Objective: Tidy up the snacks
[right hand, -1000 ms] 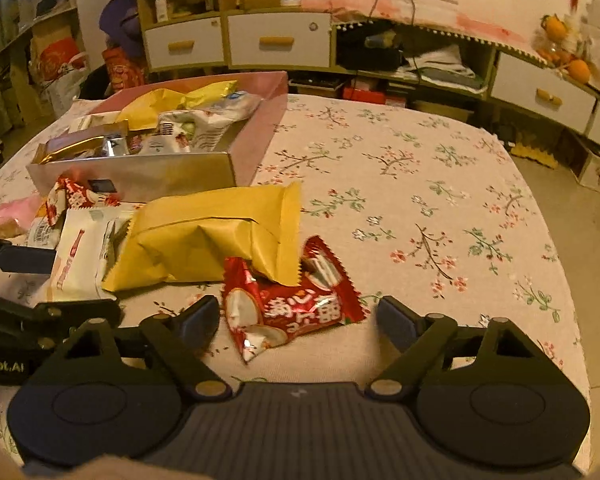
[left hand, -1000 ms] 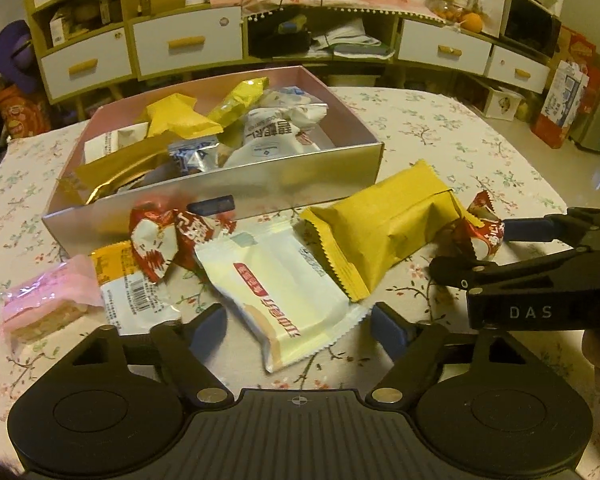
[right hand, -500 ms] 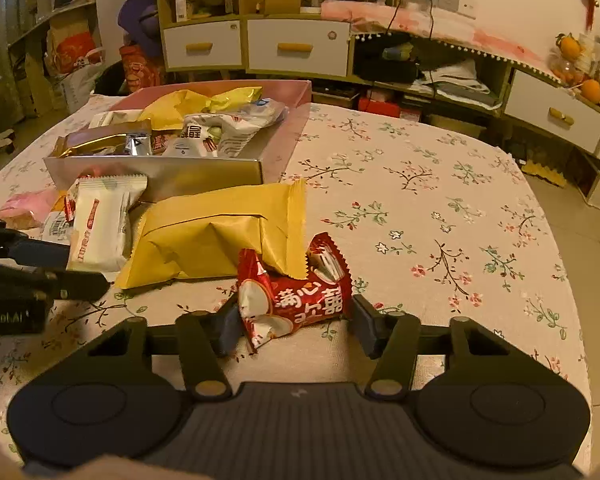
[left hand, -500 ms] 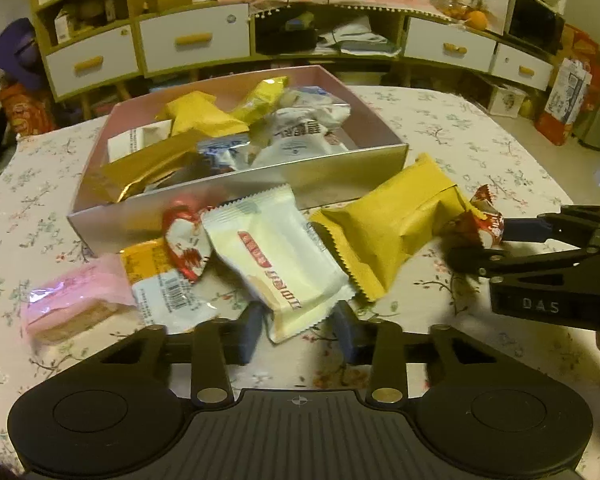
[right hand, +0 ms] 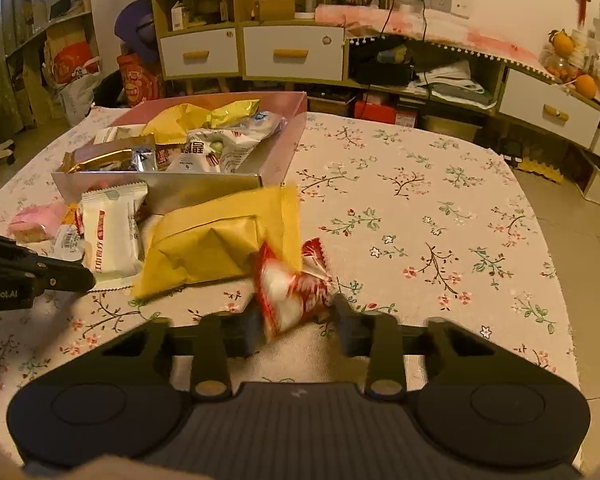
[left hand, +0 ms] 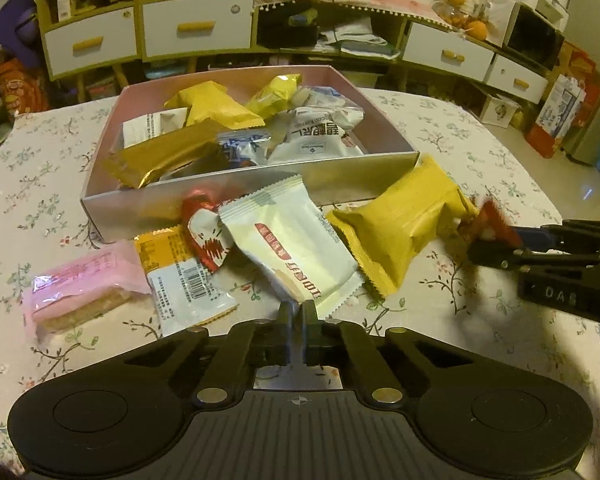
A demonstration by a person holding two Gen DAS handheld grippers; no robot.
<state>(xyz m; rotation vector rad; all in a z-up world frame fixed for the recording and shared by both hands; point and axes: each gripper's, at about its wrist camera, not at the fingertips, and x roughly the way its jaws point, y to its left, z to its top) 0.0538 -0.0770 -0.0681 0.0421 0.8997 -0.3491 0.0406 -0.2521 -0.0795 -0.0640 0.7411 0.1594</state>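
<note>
Left wrist view: left gripper (left hand: 296, 312) clamped tight on near corner seal of white snack pkt (left hand: 290, 246), which lies on floral tablecloth (left hand: 440, 136) just in front of snack box (left hand: 256, 190), overlapping a red-white pkt (left hand: 204, 236) and touching yellow pkt (left hand: 400, 228). Judged light, soft, crinkly, slippery film; likely crumbly inside, so flat crimped seal is the spot to pinch, not the puffed middle. Vs a sec ago: fingers were spread wide either side of pkt's near end, now pinched together; pkt now sits closer to box.

Right wrist view: right gripper (right hand: 296, 322) closing on red candy pkt (right hand: 290, 286), blurred, between the fingers, near end of yellow pkt over its far edge. Pads look to press its sides. Light, squashy, air-filled; grip across the body w/ gentle squeeze, could slip or pop. Vs a sec ago: jaws were wide apart w/ pkt flat on cloth; now narrowed, pkt stood up and bunched.
</note>
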